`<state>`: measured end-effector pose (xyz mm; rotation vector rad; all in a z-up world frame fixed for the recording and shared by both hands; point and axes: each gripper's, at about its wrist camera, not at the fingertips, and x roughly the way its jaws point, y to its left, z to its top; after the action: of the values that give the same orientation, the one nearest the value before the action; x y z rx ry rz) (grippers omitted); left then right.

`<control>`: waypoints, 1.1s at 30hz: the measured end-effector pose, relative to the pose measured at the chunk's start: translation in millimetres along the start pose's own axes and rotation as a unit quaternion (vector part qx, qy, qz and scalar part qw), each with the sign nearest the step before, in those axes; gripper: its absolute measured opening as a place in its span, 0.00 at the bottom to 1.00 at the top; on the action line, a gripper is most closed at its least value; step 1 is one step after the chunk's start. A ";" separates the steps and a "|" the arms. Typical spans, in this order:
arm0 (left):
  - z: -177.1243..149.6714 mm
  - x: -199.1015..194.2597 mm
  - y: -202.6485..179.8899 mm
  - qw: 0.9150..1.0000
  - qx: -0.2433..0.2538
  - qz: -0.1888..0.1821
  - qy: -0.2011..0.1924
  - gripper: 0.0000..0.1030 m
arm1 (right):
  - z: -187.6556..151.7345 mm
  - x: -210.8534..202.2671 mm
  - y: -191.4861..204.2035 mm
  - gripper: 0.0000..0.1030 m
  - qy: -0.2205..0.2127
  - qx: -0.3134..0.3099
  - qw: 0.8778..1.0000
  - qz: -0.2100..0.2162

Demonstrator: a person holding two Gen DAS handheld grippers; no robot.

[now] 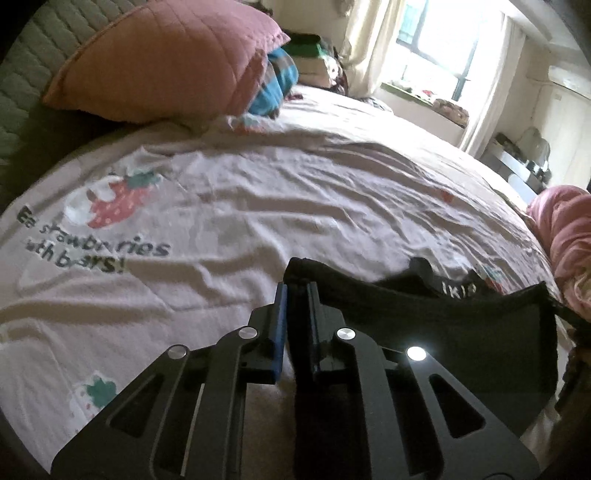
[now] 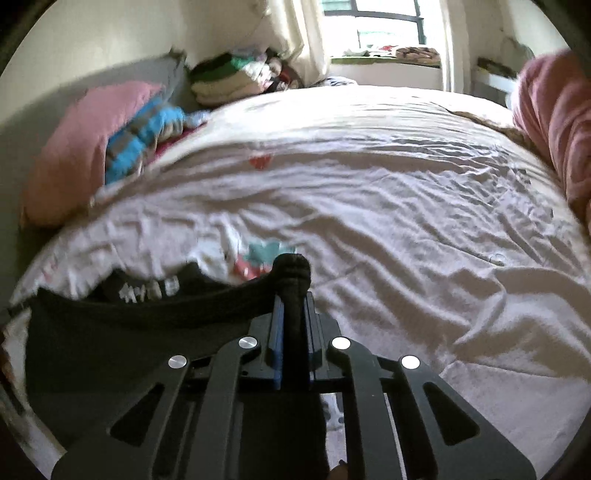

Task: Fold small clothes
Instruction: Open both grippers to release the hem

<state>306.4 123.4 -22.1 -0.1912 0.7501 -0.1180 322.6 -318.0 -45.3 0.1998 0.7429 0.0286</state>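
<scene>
Black fabric fills the space between both grippers: a small black garment [image 1: 443, 325] with white lettering hangs stretched between them above the bed [image 1: 258, 192]. The left gripper [image 1: 297, 291] has its jaws closed narrow on one corner of the garment, whose edge bunches just past the jaws and runs off to their right. The right gripper [image 2: 291, 299] likewise has its jaws clamped on the other corner, a rolled knob of cloth poking out beyond them while the rest of the black garment [image 2: 129, 332] sags away to their left. No earlier view is given, so only the clamped state can be told. Ahead of both sets of jaws spreads the wrinkled pale bedsheet [image 2: 369, 184] printed with strawberries. Far ahead and left of the jaws lies a pink pillow [image 1: 166, 59] with a blue striped cloth [image 1: 280, 77] beside it, and a bright window [image 2: 373, 26] stands beyond the bed.
</scene>
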 end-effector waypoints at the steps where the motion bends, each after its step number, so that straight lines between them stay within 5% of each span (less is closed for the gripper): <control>1: 2.0 -0.4 -1.8 1.000 0.002 0.002 -0.004 0.04 | 2.3 0.5 -2.6 0.08 -0.001 0.008 1.000 0.006; 15: -22.3 38.0 -7.6 0.996 0.046 0.066 0.048 0.06 | -28.3 39.6 -0.7 0.09 0.045 -0.016 0.996 -0.076; 19: -21.6 22.7 -10.1 0.996 0.046 0.071 0.038 0.08 | -32.5 28.5 0.6 0.23 0.041 -0.016 0.995 -0.085; 27: -25.8 -8.7 -26.7 0.994 0.067 0.078 0.027 0.29 | -39.0 -15.3 17.3 0.46 0.013 -0.031 0.998 -0.044; 33: -33.4 -24.3 -37.2 0.993 0.083 0.083 0.030 0.36 | -46.7 -44.0 37.1 0.55 0.005 -0.051 0.999 -0.011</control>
<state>264.4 87.0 -21.9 0.0326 0.8088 -0.0278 260.3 -277.9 -42.3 0.0940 0.7522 0.0458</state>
